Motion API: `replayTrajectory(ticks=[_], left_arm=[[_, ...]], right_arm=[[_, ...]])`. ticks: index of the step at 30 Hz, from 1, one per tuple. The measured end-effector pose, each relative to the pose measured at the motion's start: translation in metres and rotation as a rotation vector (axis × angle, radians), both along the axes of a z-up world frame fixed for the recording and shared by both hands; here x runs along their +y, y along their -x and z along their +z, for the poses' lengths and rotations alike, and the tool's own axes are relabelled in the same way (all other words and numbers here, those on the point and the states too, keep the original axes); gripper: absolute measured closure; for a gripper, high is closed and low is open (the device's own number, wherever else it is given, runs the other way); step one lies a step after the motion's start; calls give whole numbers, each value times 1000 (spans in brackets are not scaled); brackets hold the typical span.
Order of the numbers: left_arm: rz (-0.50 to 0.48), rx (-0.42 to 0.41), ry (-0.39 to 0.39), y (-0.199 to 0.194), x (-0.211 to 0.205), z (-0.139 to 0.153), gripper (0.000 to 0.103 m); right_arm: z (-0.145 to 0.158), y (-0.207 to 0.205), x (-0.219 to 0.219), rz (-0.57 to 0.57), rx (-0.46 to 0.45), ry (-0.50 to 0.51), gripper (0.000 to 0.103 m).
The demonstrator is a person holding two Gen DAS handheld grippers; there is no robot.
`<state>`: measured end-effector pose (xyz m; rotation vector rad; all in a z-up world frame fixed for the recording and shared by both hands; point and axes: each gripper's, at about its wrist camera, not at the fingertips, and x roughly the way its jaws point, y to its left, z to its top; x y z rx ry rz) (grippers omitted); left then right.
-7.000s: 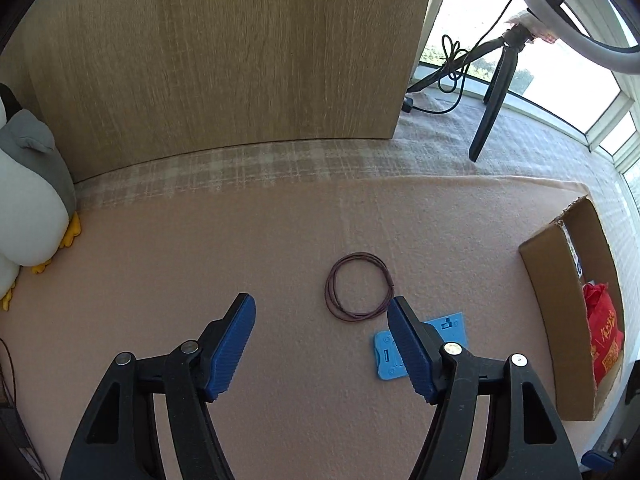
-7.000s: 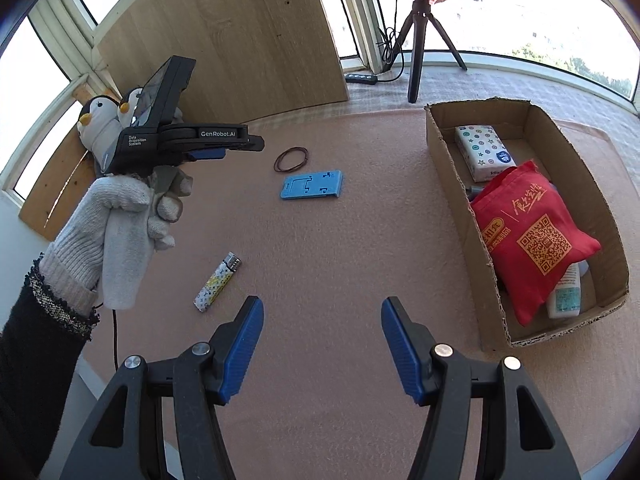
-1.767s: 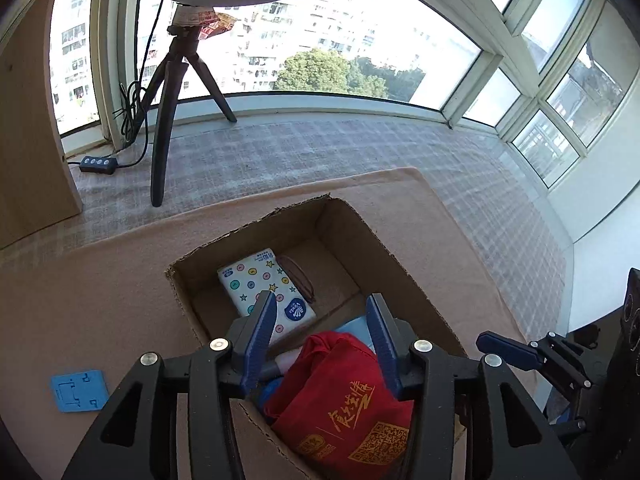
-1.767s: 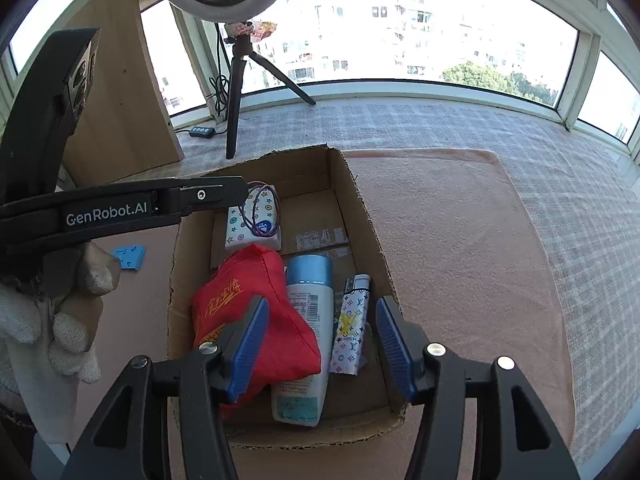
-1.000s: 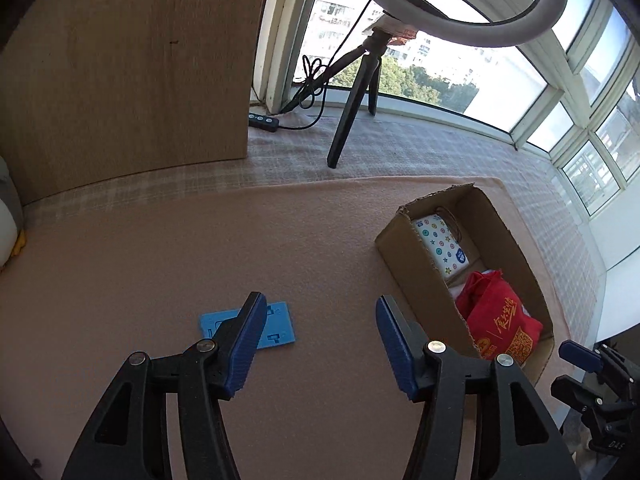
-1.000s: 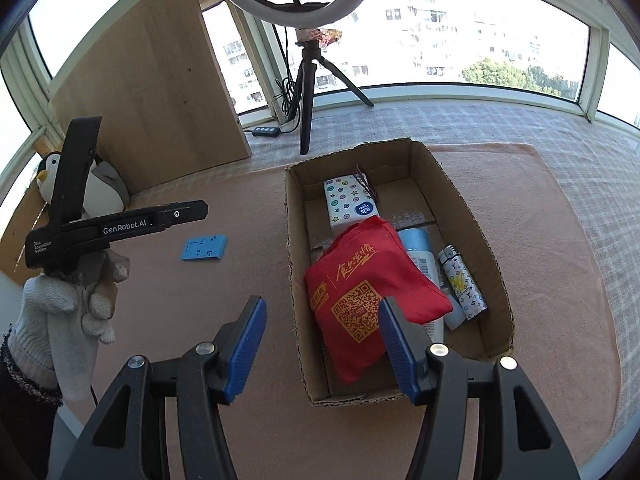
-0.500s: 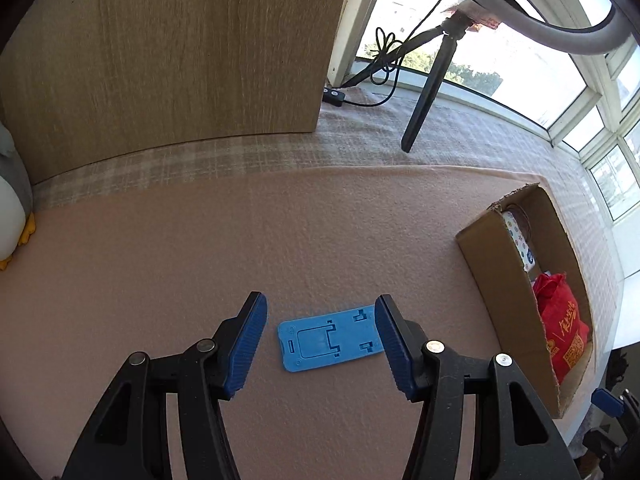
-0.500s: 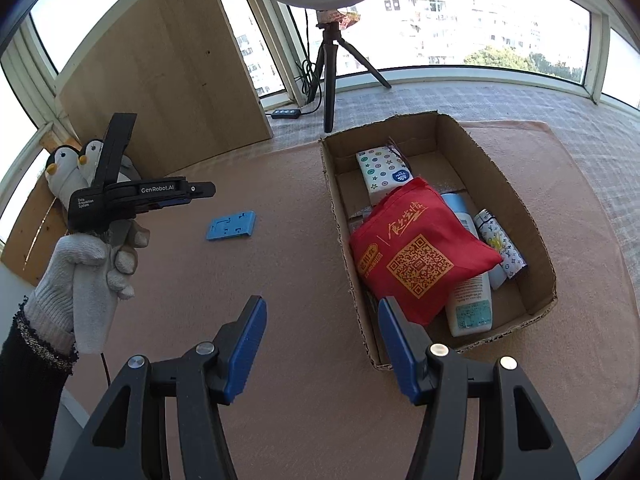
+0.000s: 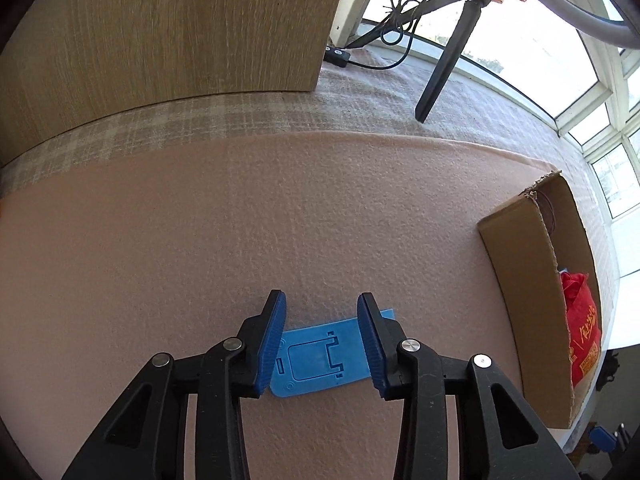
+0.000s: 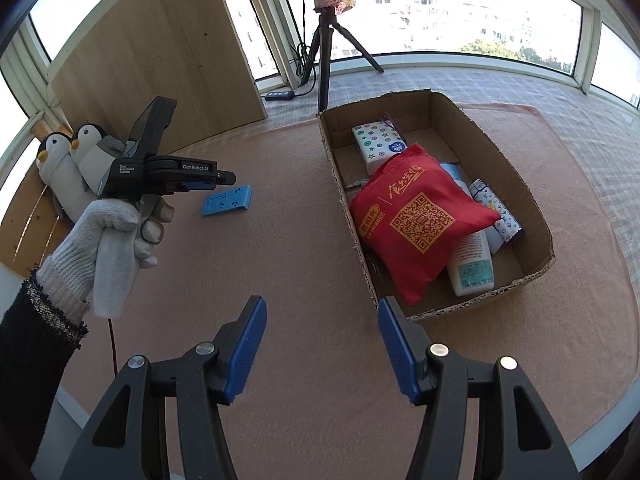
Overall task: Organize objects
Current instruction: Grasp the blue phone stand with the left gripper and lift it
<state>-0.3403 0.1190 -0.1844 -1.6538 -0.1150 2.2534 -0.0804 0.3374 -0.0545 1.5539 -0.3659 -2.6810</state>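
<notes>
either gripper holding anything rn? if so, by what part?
Nothing held. Left gripper is open, straddling the blue stand, which lies flat on the mat. Right gripper is open and empty.

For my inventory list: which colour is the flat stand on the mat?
Blue; the left wrist view shows the stand best.

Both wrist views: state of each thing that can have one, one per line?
Left gripper: open, straddling the blue stand.
Right gripper: open, empty, above the mat.
Blue stand: folded flat on the mat, not gripped.
Box: open-topped, partly filled.
Red bag: folded, lying on the other items.
White bottle: lying down, partly under the bag.
</notes>
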Motion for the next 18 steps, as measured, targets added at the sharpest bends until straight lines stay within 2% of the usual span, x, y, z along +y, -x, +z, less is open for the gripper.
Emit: replayTrajectory(ticks=[9,13,18], left_arm=[[-63,32,13,-36,4,-2,67],[-95,62,42,-61,9,-1,67],[-97,70,32,-88,11,-1,69]], right_arm=[[1,3,-7,5,0,4,49],[1,7,-13,24,1,4,49],[0,8,-19,41,3,6,49]])
